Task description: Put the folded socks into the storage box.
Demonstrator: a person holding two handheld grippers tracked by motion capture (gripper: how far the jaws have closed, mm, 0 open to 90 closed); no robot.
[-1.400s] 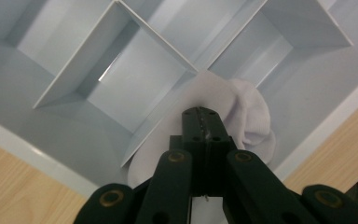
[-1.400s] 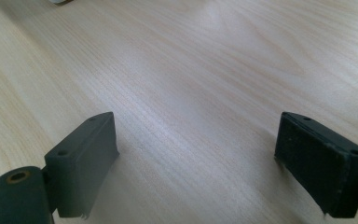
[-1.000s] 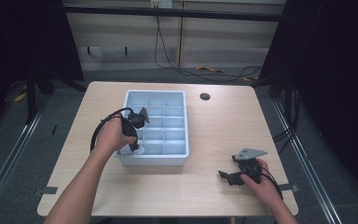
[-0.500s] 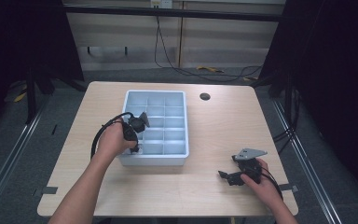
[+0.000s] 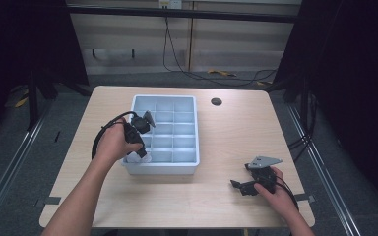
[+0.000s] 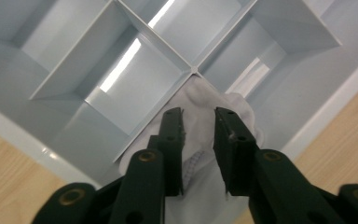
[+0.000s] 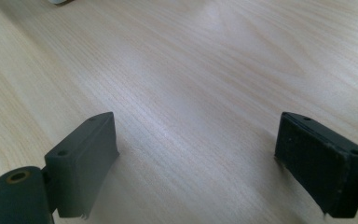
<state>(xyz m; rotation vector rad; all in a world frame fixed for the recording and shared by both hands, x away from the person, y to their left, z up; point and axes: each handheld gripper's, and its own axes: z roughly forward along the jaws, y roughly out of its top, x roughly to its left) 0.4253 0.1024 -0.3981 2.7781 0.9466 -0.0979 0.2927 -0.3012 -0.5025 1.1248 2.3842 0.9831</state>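
A light blue tray (image 5: pixel 163 169) divided into several compartments stands in the middle of the table. My left gripper (image 5: pixel 139 153) points down into its near-left corner compartment and is shut on a white cloth (image 5: pixel 141 158). In the left gripper view the cloth (image 6: pixel 237 106) bunches between and past the narrow-set jaws of that gripper (image 6: pixel 198 116), resting against a divider of the tray (image 6: pixel 140 39). My right gripper (image 5: pixel 236 185) lies low on the table at the near right, open. Bare wood shows between its jaws in the right gripper view (image 7: pixel 196 140).
A small dark round hole (image 5: pixel 216 102) sits in the tabletop beyond the tray's right side. A black cable (image 5: pixel 103 132) loops from the left gripper over the table left of the tray. The wooden table (image 5: pixel 236 132) ends at dark floor on all sides.
My left gripper has come down and toward the near-left corner of the tray with the white cloth. The right gripper has stayed in place.
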